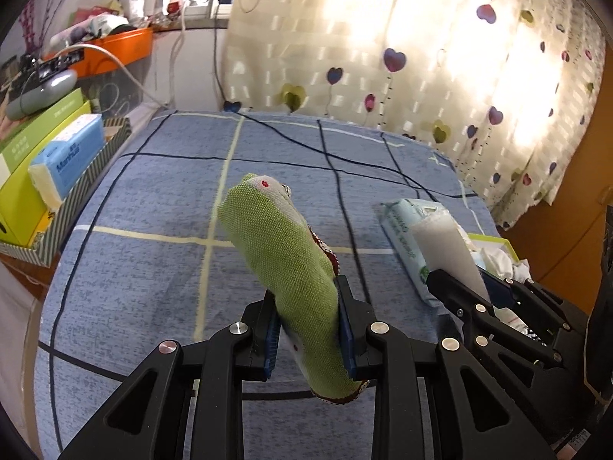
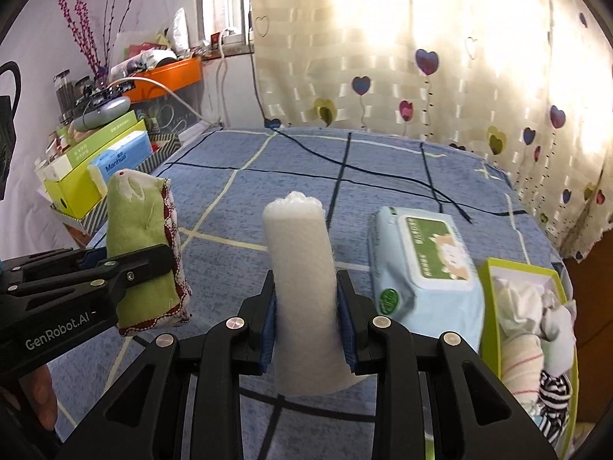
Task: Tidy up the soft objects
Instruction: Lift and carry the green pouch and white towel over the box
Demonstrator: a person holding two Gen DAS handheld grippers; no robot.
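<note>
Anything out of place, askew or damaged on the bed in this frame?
Nothing looks damaged or spilled. The wet wipes pack lies slightly askew on the blue bedspread, beside the green box of jumbled socks. The left tongs grip a green cloth roll; the right tongs grip a white cloth roll.

On the bed (image 2: 268,176), the wipes pack (image 2: 421,264) lies near the right edge — the box (image 2: 483,306) just right of it, cloths (image 2: 536,329) inside. Beyond the left edge stand cartons (image 2: 92,161) in a tray (image 1: 69,207) — curtain (image 2: 421,57) behind.
</note>
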